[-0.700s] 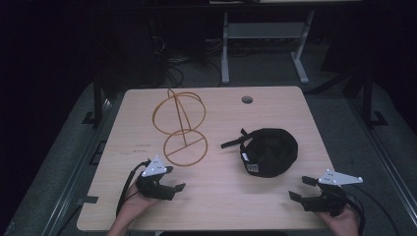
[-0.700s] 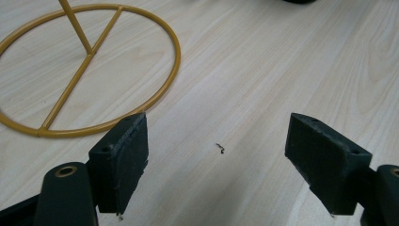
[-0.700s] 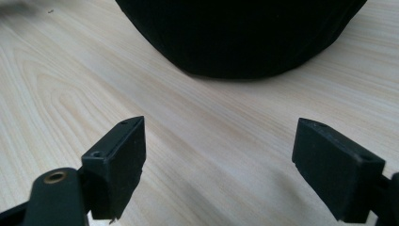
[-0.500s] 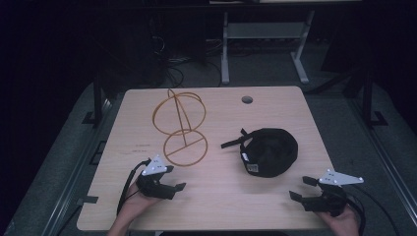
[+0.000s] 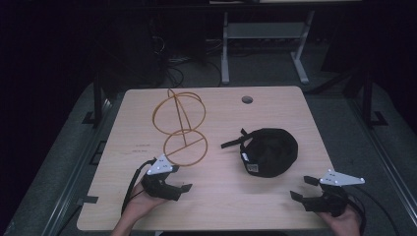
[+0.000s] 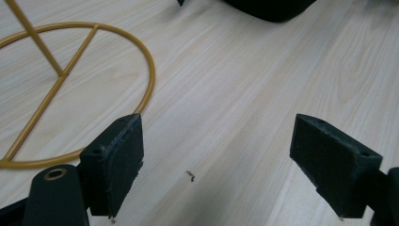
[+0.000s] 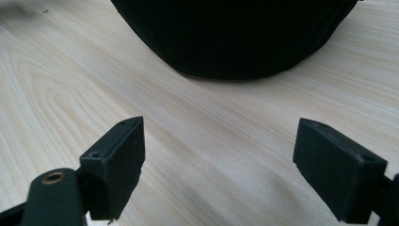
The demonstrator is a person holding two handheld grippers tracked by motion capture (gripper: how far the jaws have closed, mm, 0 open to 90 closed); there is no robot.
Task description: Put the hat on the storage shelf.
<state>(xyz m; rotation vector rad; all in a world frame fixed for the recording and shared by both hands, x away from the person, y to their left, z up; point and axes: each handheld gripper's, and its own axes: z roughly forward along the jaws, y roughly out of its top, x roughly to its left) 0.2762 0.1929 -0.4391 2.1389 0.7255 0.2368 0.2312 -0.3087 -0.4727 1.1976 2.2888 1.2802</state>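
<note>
table (image 5: 275,196): pale wood-grain laminate, rounded corners, 1 round grommet hole (image 5: 247,100) at far edge.
wire stand (image 5: 183,129): thin gold metal rod; flat ring base with a cross spoke, upright stem, 2 crossed hoops on top. Ring base sits just ahead of the left tool, its rim by the tool's left jaw in the left gripper view (image 6: 84,89).
cap (image 5: 269,151): black fabric, soft domed shape, strap sticking out to its left, small white label near the rim. Ahead and left of the right tool, apart from it; dark matte curve across the top of the right gripper view (image 7: 235,37).
left tool (image 5: 186,187): released, jaws wide apart, nothing between them; low over the table, hand (image 5: 142,204) gripping from below, pointing right.
right tool (image 5: 301,189): released, jaws spread, empty; held at the near right edge, pointing left toward the cap.
jaw pads: black blocky foam, square-edged.
</note>
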